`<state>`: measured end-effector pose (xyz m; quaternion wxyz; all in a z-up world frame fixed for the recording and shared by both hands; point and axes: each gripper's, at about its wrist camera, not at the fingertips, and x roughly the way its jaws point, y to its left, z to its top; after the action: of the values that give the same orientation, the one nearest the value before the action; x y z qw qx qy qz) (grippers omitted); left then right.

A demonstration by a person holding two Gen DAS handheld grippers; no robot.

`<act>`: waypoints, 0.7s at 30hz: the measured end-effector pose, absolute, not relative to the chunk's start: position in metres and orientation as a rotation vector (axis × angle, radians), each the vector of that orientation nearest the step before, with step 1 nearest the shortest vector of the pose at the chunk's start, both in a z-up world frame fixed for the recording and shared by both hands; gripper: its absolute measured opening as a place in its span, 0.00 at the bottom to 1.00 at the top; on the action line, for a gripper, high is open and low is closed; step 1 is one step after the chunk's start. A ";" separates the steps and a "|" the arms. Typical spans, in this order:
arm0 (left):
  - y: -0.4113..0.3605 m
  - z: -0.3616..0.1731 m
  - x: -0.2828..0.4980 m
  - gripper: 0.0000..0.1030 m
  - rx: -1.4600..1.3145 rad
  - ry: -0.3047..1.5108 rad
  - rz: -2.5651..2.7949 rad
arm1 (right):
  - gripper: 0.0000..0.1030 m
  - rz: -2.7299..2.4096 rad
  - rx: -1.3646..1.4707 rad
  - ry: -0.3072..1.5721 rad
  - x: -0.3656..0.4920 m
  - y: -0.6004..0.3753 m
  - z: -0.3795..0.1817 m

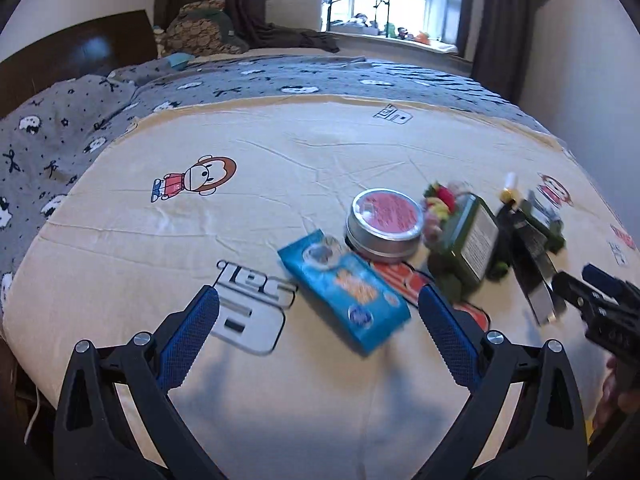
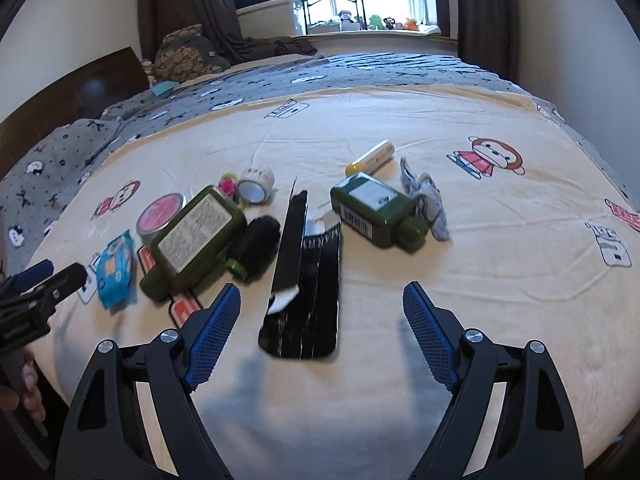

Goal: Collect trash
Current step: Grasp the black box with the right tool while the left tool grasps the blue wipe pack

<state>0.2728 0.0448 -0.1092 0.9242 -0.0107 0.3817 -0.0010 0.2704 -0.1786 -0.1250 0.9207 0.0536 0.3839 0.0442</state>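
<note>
Litter lies on a cream cartoon-print sheet [image 1: 280, 152] on a bed. My left gripper [image 1: 319, 294] is open and hovers just short of a blue snack packet [image 1: 344, 292], with nothing between its pads. Beyond the packet are a round tin with a pink lid [image 1: 384, 224] and a green bottle [image 1: 468, 244]. My right gripper [image 2: 322, 291] is open above the near end of a flattened black box [image 2: 308, 280] and touches nothing. A second green bottle [image 2: 376, 208], a yellow-capped tube [image 2: 372, 158] and a crumpled grey wrapper [image 2: 428, 200] lie farther back.
A tape roll [image 2: 256, 184] and a black cylinder [image 2: 256, 244] sit between the bottles. A grey patterned duvet [image 1: 80, 120] covers the bed's far side, with a dark headboard [image 1: 80, 52] at left. A hand [image 2: 24, 392] shows at the left edge. A window sill with toys [image 2: 380, 24] is behind.
</note>
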 end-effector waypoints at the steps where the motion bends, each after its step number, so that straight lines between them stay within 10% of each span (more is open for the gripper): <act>1: 0.043 -0.112 0.280 0.91 -0.017 0.794 0.008 | 0.82 0.089 0.107 0.793 0.275 -0.178 -0.126; 9: 0.037 -0.139 0.317 0.84 0.021 0.896 0.051 | 0.75 0.091 0.101 0.861 0.303 -0.174 -0.145; 16: 0.033 -0.151 0.321 0.50 0.004 0.936 0.002 | 0.38 0.110 0.064 0.869 0.306 -0.171 -0.154; 17: 0.032 -0.150 0.322 0.35 0.005 0.931 -0.006 | 0.37 0.113 0.065 0.867 0.304 -0.171 -0.154; 21: 0.030 -0.145 0.313 0.26 0.023 0.916 -0.023 | 0.36 0.126 0.048 0.852 0.291 -0.173 -0.150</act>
<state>0.3130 0.0302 -0.1448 0.8968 0.0110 0.4421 -0.0113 0.2909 -0.1730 -0.1495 0.9084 0.0235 0.4130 0.0611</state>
